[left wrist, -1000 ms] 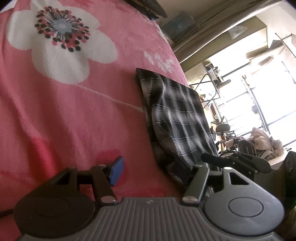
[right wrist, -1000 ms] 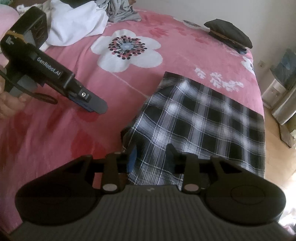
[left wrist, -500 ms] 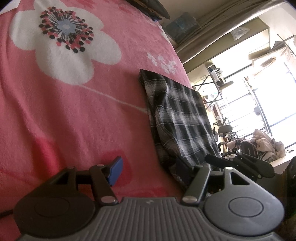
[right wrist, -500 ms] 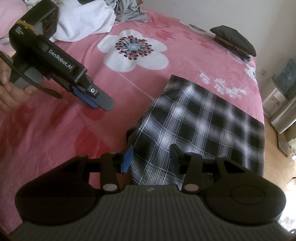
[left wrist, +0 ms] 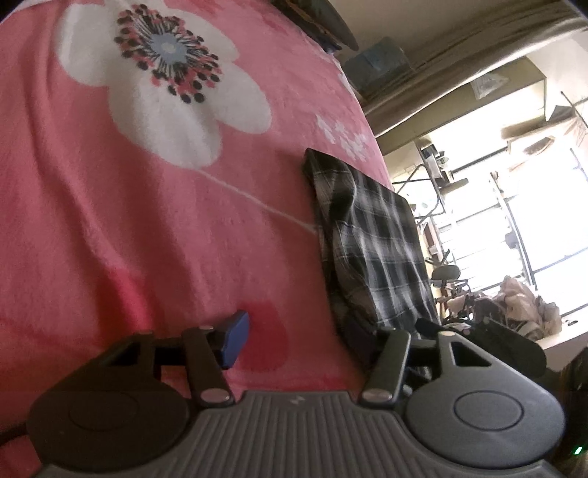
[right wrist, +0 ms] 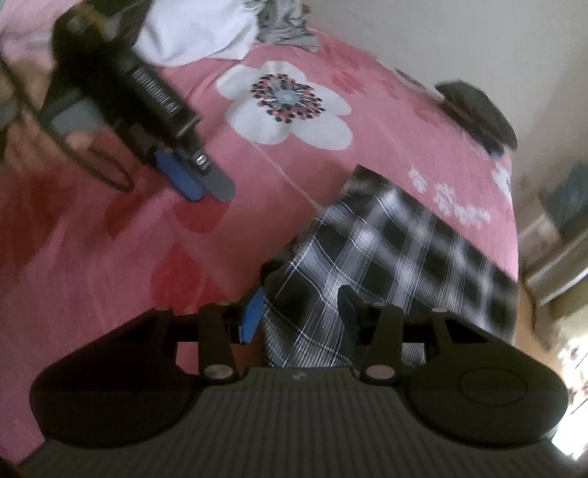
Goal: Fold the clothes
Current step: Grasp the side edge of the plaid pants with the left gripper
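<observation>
A black-and-white plaid garment (right wrist: 404,257) lies folded flat on the pink flowered blanket (right wrist: 110,264), near the bed's right edge. My right gripper (right wrist: 299,312) hangs over its near left corner. The cloth lies between the blue pads, which do not press on it. In the left wrist view the same garment (left wrist: 375,250) lies to the right. My left gripper (left wrist: 312,342) is over bare blanket beside it, jaws closing with nothing between them. A hand holds the left gripper (right wrist: 209,187) at the upper left of the right wrist view. The right gripper's dark fingers (left wrist: 514,345) show at the far right.
A pile of white clothes (right wrist: 191,36) and a grey garment (right wrist: 283,25) lie at the bed's far side. A dark folded item (right wrist: 477,114) sits at the far right corner. Past the bed's right edge are floor and furniture (right wrist: 551,257).
The right view has rolled, and the left gripper now sits closer to the garment in it. The right jaws stand wider than a second ago. The left jaws have narrowed slightly.
</observation>
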### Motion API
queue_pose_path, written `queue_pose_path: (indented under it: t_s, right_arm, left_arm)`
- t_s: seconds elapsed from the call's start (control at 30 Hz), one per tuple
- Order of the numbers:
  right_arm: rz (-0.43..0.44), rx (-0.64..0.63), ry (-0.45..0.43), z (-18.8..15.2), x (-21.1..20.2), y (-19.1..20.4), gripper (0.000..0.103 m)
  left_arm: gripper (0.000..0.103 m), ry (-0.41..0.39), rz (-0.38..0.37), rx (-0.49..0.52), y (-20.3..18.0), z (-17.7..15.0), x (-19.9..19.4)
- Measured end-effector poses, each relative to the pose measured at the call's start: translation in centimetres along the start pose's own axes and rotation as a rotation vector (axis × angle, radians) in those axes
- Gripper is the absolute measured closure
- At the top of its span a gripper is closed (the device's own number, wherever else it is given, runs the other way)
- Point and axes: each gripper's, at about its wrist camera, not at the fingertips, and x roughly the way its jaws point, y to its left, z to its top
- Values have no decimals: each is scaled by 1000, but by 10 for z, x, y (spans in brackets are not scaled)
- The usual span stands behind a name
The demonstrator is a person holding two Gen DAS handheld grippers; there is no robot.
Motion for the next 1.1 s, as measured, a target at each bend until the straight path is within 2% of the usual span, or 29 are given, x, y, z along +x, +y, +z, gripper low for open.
queue_pose_path:
  t_s: [0.37, 0.43, 0.5, 0.53, 0.6, 0.77, 0.8, 0.87, 0.97, 1.1]
  right_arm:
    - [-11, -221, 11, 3, 21, 31, 62]
    - [-19, -229, 28, 1, 28, 33, 63]
    - [-26, -236, 45, -1, 34, 33, 68]
    - [-28, -223, 47, -1, 35, 32, 69]
    - [-36, -193, 52, -1, 38, 27, 80]
    - [-43, -133, 50, -2, 40, 17, 99]
    - [-43, -115, 41, -2, 38, 14, 100]
    - [-18, 3, 22, -1, 31, -1, 100]
    - [26, 203, -5, -1, 21, -27, 100]
    - [37, 358, -38, -7, 14, -49, 100]
  left_arm:
    - [52, 9, -24, 6, -1, 0, 6]
    - [53, 10, -33, 6, -1, 0, 7]
    - [53, 14, -43, 6, -2, 0, 8]
    - [53, 15, -47, 8, -2, -1, 8]
    - [53, 18, -54, 12, -3, -1, 9]
    - [53, 39, -78, 18, -5, -2, 13]
    - [53, 46, -91, 10, -4, -1, 14]
    - [52, 65, -133, -27, -1, 2, 18]
    - [44, 100, -220, -147, 7, 9, 31]
    - [40, 133, -315, -269, 9, 21, 54]
